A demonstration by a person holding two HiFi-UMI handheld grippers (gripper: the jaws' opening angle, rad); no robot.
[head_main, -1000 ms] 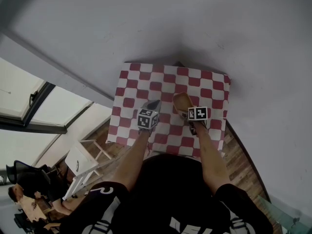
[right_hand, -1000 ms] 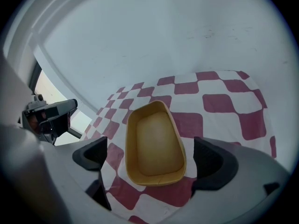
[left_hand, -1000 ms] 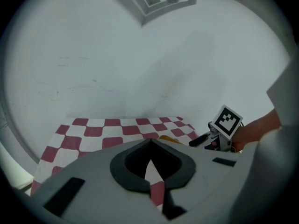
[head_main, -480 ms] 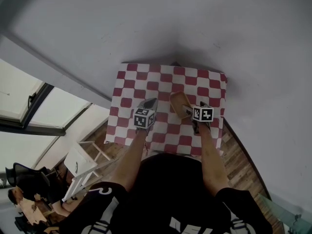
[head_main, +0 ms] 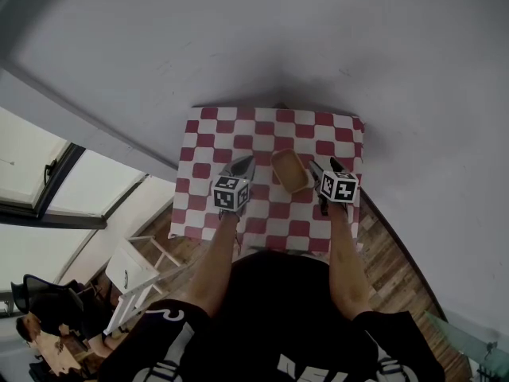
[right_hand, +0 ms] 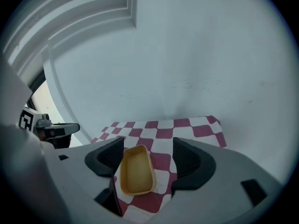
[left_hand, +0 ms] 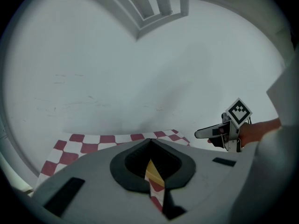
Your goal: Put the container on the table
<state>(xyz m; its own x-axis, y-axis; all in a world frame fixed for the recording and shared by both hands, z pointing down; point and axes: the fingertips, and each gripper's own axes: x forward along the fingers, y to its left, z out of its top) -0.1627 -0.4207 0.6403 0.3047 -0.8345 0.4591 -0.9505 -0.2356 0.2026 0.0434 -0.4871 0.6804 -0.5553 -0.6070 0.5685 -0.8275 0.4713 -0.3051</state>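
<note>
The container [head_main: 290,171] is a shallow tan tub standing on the red-and-white checked table [head_main: 238,130], near its middle. My right gripper [head_main: 326,165] hangs above the table just right of the tub, apart from it. In the right gripper view the container [right_hand: 136,170] shows below, between the jaws of that gripper [right_hand: 147,141]; the jaws are closing and the pads do not touch it. My left gripper [head_main: 242,165] hovers left of the tub with its jaws together and nothing held. The left gripper view shows the left gripper [left_hand: 150,141] with only a thin slit between its jaws.
A white wall rises right behind the table. Wooden floor [head_main: 394,269] runs along its right and near sides. A white stool [head_main: 131,265] stands at the lower left, beside a large window [head_main: 48,181]. The person's arms and dark shirt fill the bottom.
The right gripper has lifted and drawn back to the right, off the container, which stays on the table. The left gripper has risen a little.
</note>
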